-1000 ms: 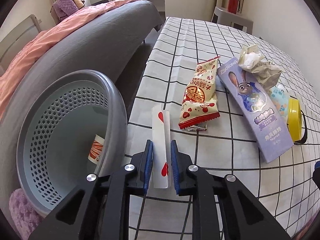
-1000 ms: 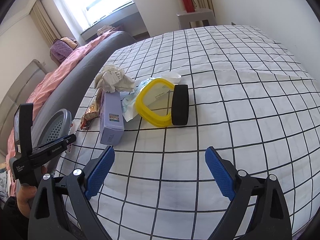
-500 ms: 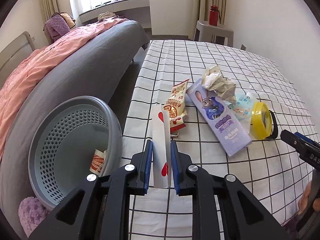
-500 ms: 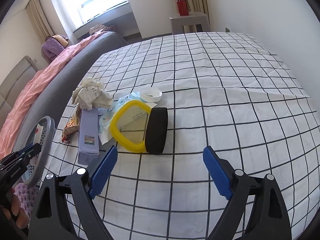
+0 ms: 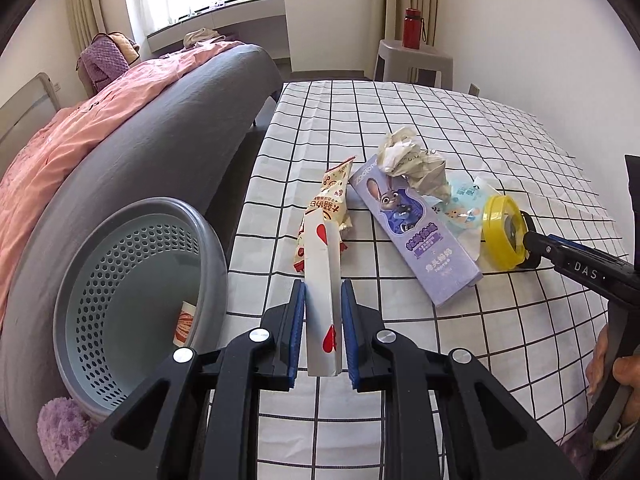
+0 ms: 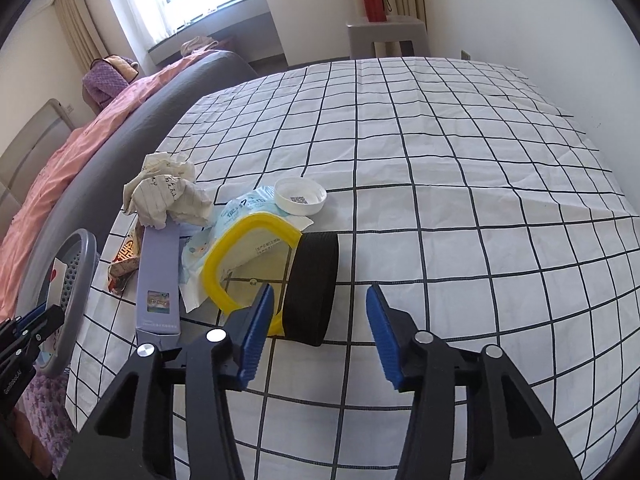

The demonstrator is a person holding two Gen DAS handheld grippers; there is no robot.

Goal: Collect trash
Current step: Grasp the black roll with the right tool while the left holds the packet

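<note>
- Landmark: perforated grey bin (image 5: 132, 300), beside the edge of the checked tablecloth (image 5: 400, 120), between the table and the grey sofa.
- Left gripper (image 5: 323, 334): fingers narrow, clamped on a white wrapper with red hearts (image 5: 322, 280). The wrapper stands on edge between the pads and sticks out forward; held by its lower end, presumably so that the free length can drop cleanly.
- The held wrapper is above the table edge, just to the table side of the bin rim, not yet over the opening. Judgement: transport step, release pending.
- One red-and-white scrap (image 5: 185, 322) lies inside the bin against its wall.
- Remaining trash sits in one cluster on the cloth, farther from the bin than the held wrapper: snack packet (image 5: 330, 206) nearest the bin, then purple carton (image 5: 416, 236), with crumpled paper (image 5: 412, 164) resting on its far end, then blue wipes pack (image 6: 224, 236) and white cap (image 6: 300, 196).
- Yellow ring (image 6: 240, 256) and black band (image 6: 312, 288) touch each other at the side of the cluster farthest from the bin.
- Right gripper (image 6: 318, 330): fingers wide, holding nothing, and bracketing the near end of the black band. Judgement: lined up for the next pick.
</note>
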